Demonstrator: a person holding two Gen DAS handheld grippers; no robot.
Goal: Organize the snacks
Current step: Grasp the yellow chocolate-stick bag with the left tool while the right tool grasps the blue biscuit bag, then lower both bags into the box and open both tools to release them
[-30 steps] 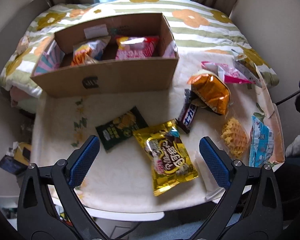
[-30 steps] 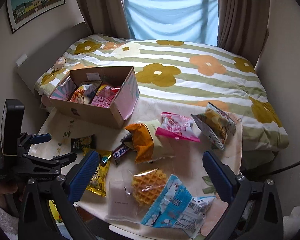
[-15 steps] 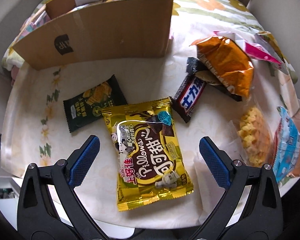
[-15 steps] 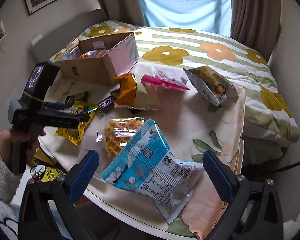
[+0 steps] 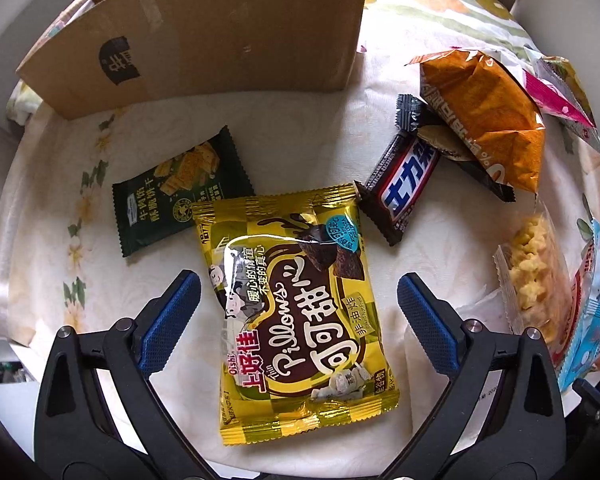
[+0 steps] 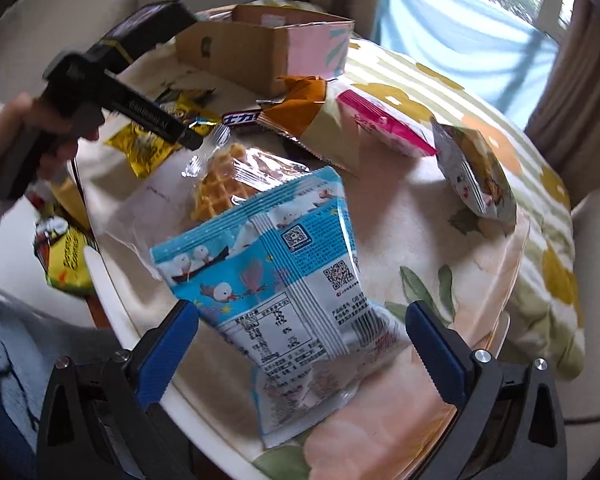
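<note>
Left wrist view looks steeply down, close over the yellow packet (image 5: 296,304); right wrist view slants across table (image 6: 416,216); both share the cardboard box (image 5: 204,36).

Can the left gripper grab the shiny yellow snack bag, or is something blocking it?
Probably yes. The left gripper is open, one finger on each side of the yellow snack bag, and nothing lies on top of the bag. Its jaws have just been closing a little but do not press on it. The green packet only tucks under one corner.

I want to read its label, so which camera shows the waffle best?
The right wrist view: the waffle lies nearly face-on, partly under the blue bag. The left wrist view squeezes it edge-on at the frame's right.
</note>
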